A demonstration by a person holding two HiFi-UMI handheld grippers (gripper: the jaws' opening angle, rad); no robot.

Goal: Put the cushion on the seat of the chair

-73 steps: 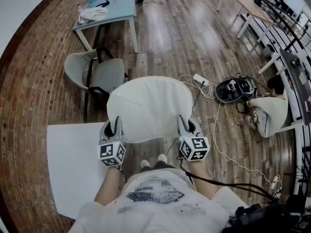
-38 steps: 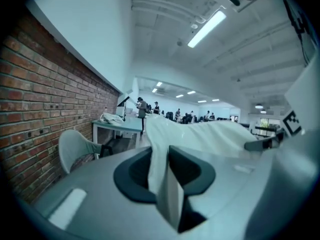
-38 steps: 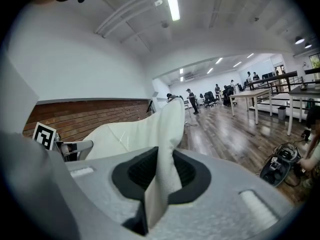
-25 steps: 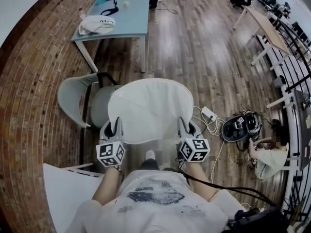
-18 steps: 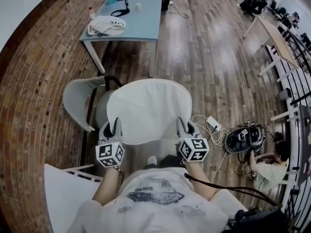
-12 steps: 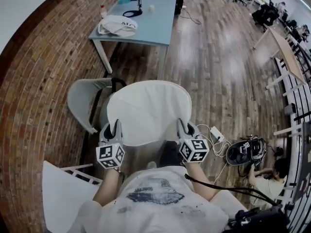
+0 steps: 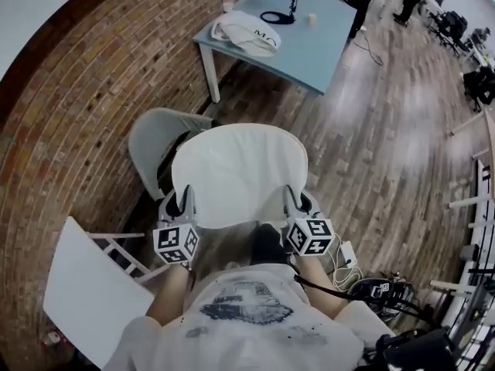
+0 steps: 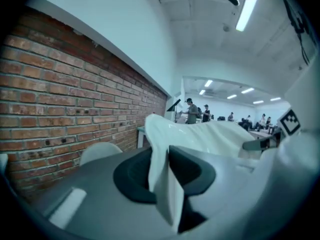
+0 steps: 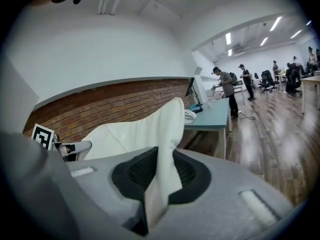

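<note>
Cushion point(image 7: 238, 172) is hanging flat in the air, left gripper point(image 7: 179, 201) and right gripper point(image 7: 298, 199) each clamping a near corner (fabric pinched between jaws). Chair point(image 7: 158, 141) is sitting ahead-left, partly beneath it, nearer the left gripper.

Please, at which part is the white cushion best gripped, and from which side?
Its thin near edge, one claw at each corner, from the person's side. The cushion is wide and soft; left claw and right claw pinch that hem.
</note>
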